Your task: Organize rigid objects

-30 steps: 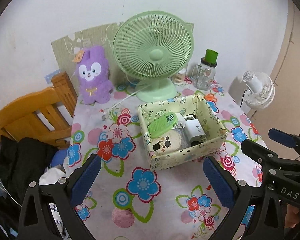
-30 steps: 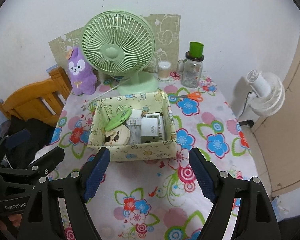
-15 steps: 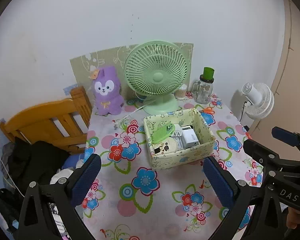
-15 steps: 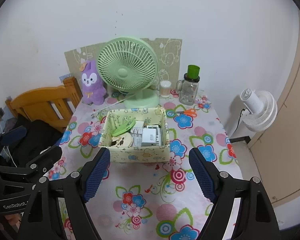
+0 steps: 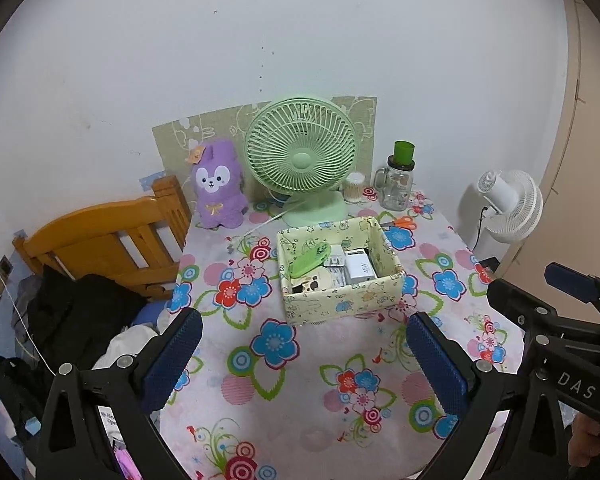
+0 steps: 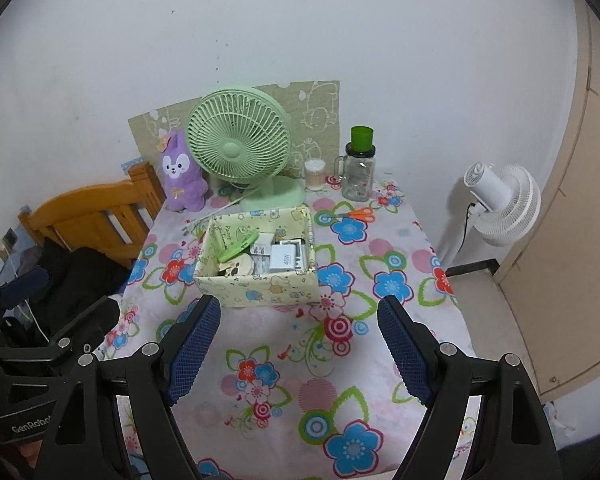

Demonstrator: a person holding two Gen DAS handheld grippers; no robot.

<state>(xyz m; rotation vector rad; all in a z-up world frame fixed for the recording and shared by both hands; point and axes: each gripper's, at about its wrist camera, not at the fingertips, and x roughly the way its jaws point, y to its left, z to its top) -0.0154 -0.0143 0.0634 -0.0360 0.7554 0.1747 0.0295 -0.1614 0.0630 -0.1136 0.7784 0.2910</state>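
Note:
A pale yellow patterned box [image 5: 342, 304] [image 6: 256, 286] stands in the middle of the floral table. It holds a green flat case [image 5: 311, 258] [image 6: 239, 249], a white charger [image 5: 360, 267] [image 6: 286, 258], a round cream item [image 5: 316, 280] and other small things. My left gripper [image 5: 304, 360] is open and empty, raised above the near table edge. My right gripper [image 6: 300, 352] is open and empty, also back from the box. Orange scissors [image 6: 358, 213] [image 5: 404, 222] lie behind the box on the right.
A green desk fan [image 5: 300, 156] [image 6: 239, 148], a purple plush rabbit [image 5: 218, 184], a swab jar [image 6: 315, 174] and a glass jar with green cap [image 5: 398, 180] line the wall. A wooden chair [image 5: 100, 240] with dark clothes stands left, a white fan [image 6: 500, 204] right.
Both grippers have pulled back and up from the box, so it and the table look smaller and farther away. Both stay open and empty.

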